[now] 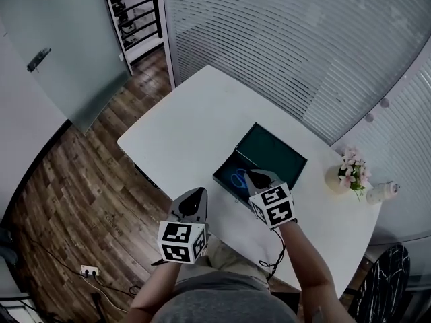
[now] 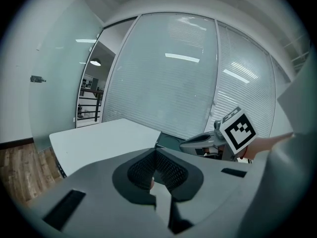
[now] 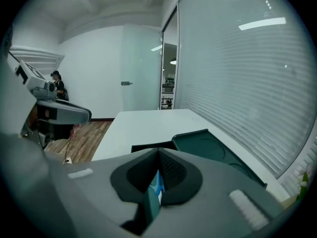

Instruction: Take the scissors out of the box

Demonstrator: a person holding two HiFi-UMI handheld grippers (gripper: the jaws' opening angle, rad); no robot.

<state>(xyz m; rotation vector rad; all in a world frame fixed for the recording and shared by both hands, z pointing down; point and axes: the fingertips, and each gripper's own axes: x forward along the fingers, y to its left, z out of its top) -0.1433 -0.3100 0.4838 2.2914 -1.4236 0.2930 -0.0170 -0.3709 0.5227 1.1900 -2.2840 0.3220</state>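
A dark green box (image 1: 225, 177) lies open on the white table (image 1: 195, 126), its lid (image 1: 273, 150) tipped back. Blue-handled scissors (image 1: 237, 178) lie inside it. My right gripper (image 1: 251, 174) hangs over the box's near side, just right of the scissors, jaws shut with nothing held. In the right gripper view the lid (image 3: 208, 145) is ahead, and a strip of the blue scissors (image 3: 156, 185) shows past the closed jaws (image 3: 158, 155). My left gripper (image 1: 196, 193) is shut and empty at the table's near edge, left of the box. The left gripper view shows the box (image 2: 171, 143) and the right gripper (image 2: 185, 144).
A pot of pink flowers (image 1: 350, 173) and a small white bottle (image 1: 382, 192) stand at the table's right end. A black chair (image 1: 384, 288) is below it. Blinds on glass walls run behind the table. A power strip (image 1: 89, 270) lies on the wood floor.
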